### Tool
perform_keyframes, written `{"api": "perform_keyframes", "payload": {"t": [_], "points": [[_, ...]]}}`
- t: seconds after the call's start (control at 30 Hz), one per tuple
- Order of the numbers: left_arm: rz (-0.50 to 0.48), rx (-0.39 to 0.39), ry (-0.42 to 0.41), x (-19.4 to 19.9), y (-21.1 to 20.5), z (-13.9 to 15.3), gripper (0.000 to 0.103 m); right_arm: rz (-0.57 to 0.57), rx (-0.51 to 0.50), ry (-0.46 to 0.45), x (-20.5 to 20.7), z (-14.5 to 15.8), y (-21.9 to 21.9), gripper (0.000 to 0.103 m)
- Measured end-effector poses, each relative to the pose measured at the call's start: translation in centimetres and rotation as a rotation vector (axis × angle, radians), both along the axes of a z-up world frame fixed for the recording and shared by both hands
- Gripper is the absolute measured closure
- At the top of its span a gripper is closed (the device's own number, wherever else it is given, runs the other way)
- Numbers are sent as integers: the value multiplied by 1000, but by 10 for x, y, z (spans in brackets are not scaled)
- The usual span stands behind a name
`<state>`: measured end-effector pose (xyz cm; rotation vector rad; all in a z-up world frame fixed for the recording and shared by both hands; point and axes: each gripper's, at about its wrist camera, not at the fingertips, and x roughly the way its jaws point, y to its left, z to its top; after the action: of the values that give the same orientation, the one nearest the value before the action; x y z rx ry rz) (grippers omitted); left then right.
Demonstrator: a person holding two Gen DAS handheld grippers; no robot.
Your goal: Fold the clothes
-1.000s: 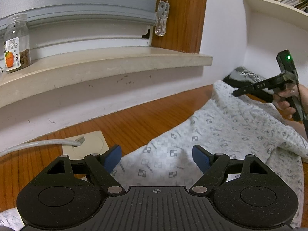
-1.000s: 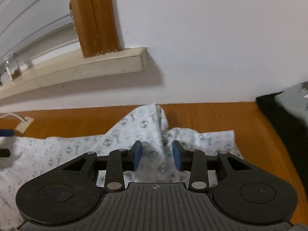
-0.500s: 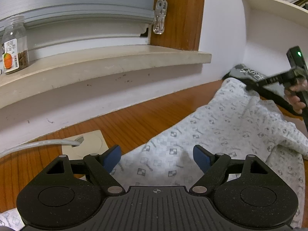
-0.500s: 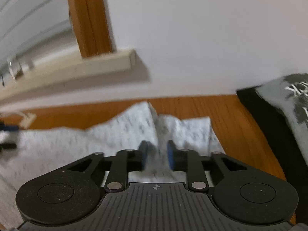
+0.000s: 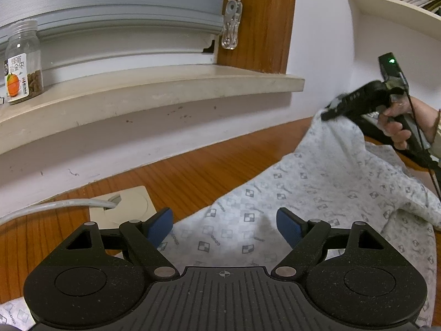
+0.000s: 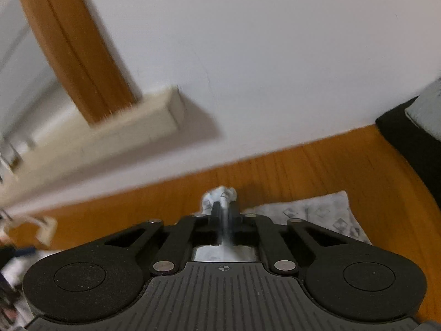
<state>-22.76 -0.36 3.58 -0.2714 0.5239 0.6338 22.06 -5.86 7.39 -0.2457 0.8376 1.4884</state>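
Observation:
A pale grey garment (image 5: 317, 182) printed with small squares lies spread on the wooden table (image 5: 198, 171). My left gripper (image 5: 224, 224) hovers open just above its near part, blue pads wide apart with cloth showing between them. In the left wrist view my right gripper (image 5: 335, 109), held by a hand (image 5: 397, 127), is shut on a bunched corner of the garment and holds it raised above the table. The right wrist view shows my right gripper (image 6: 223, 207) clamped on that tuft of cloth (image 6: 220, 194), with more of the garment (image 6: 317, 215) lying flat beyond.
A window sill (image 5: 137, 93) runs along the back wall with a glass jar (image 5: 23, 63) on it. A beige cable outlet plate (image 5: 124, 204) with a grey cable (image 5: 46, 207) sits on the table at left. Dark folded clothing (image 6: 410, 135) lies at the far right. A bookshelf (image 5: 394, 0) hangs above.
My right gripper closed on a corner of the garment and lifted it up and leftwards, tilting as it rose. The left gripper stayed open in the same spot.

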Motion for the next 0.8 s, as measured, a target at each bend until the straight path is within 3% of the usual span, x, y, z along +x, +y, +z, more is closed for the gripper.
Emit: {"api": "perform_keyframes", "payload": {"t": [0.1, 0.2, 0.3, 0.37, 0.43, 0.5, 0.67, 0.8], "points": [[4, 0, 5, 1, 0, 0, 18, -73, 58, -37, 5, 1, -12, 98], [5, -1, 7, 2, 0, 0, 18, -43, 80, -93, -4, 1, -25, 95], [13, -1, 11, 2, 0, 0, 18, -12, 102, -150, -14, 2, -39, 72], [23, 0, 16, 3, 0, 0, 18, 8, 117, -187, -20, 2, -47, 72], [43, 5, 36, 5, -1, 1, 7, 28, 132, -225, -26, 3, -56, 70], [72, 25, 53, 6, -4, 4, 3, 48, 146, -262, -33, 3, -65, 66], [109, 30, 77, -7, -23, 15, 1, 148, 187, -326, -61, -9, -100, 64], [172, 77, 106, -41, -44, 19, 0, 229, 179, -306, -87, -21, -134, 61]]}}
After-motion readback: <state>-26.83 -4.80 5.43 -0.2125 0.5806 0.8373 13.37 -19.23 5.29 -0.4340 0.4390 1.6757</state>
